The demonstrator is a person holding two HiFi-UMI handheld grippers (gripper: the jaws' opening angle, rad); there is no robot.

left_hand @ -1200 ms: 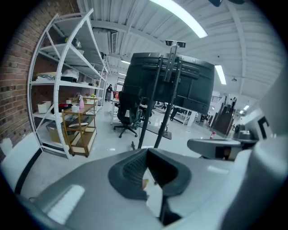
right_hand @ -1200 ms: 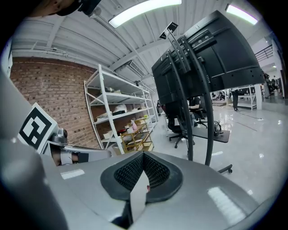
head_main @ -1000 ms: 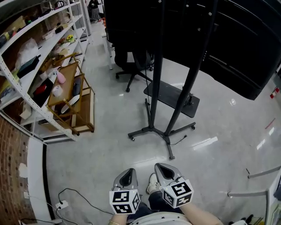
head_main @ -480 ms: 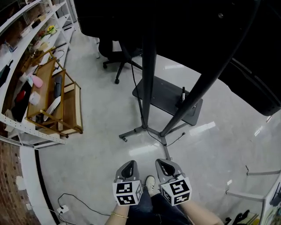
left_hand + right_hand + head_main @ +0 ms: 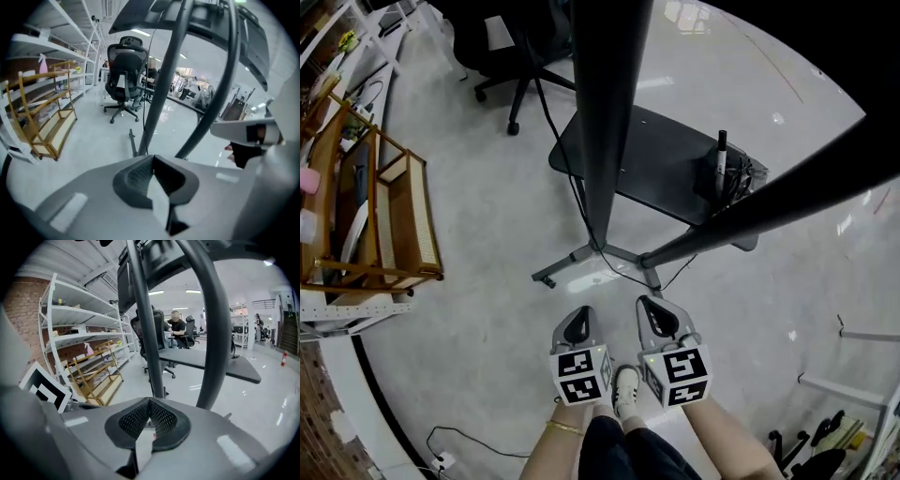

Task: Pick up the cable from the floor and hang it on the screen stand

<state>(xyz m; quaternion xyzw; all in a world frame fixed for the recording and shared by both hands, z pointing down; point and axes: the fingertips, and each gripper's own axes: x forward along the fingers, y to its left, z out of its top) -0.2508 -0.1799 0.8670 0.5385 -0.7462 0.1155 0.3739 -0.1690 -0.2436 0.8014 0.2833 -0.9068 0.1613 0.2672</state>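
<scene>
The screen stand [image 5: 607, 122] rises as black poles straight ahead, its grey legs [image 5: 572, 265] spread on the floor. A thin black cable [image 5: 676, 275] runs down the pole and trails over the floor by the stand's foot. My left gripper [image 5: 577, 319] and right gripper [image 5: 651, 307] hover side by side just short of the legs, both shut and holding nothing. In the left gripper view the gripper [image 5: 153, 158] points at the stand's poles [image 5: 161, 89]. The right gripper [image 5: 150, 402] faces those poles [image 5: 146, 333] too.
A wooden rack [image 5: 389, 211] and white shelving stand at the left. An office chair [image 5: 511, 52] is behind the stand. A black floor plate [image 5: 647, 159] carries an upright pen-like object [image 5: 722, 150]. Another cable [image 5: 478, 437] with a socket strip [image 5: 442, 461] lies bottom left. A seated person [image 5: 177, 327] is far off.
The view has closed in on the screen stand, whose legs now lie just beyond the gripper tips. Both grippers stay together, shut and empty.
</scene>
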